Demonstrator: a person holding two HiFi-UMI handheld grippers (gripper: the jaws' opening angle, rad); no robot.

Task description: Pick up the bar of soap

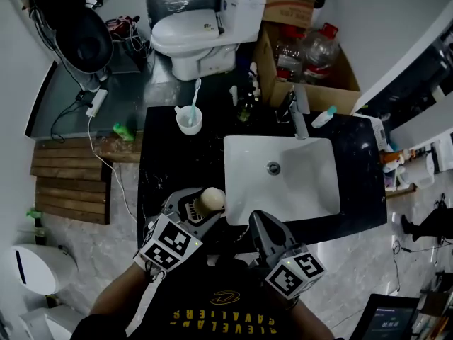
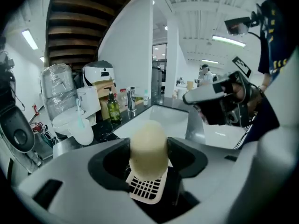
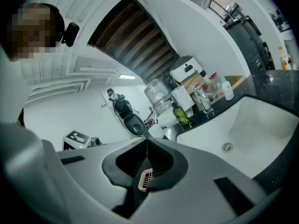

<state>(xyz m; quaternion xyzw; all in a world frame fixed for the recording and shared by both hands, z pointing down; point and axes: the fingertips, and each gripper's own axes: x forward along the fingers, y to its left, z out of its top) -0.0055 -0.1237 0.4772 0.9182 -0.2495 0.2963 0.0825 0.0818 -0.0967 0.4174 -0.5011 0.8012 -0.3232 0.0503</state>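
Cream bar of soap (image 2: 148,146), base hidden, clamped in left gripper (image 2: 148,158) jaws; right gripper (image 3: 146,153) jaws closed.

The left tongs (image 2: 148,160) hid both flanks of the soap (image 2: 148,143), and its underside could not be seen. Labels on the bottles (image 1: 315,48) in the cardboard box (image 1: 266,62) were too small to read.

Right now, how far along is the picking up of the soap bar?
Done: the left hand-held gripper is shut on the bar of soap. In hand: holding it by the sink's near left corner. Left: perhaps lifting higher; clearance above the counter is unclear.
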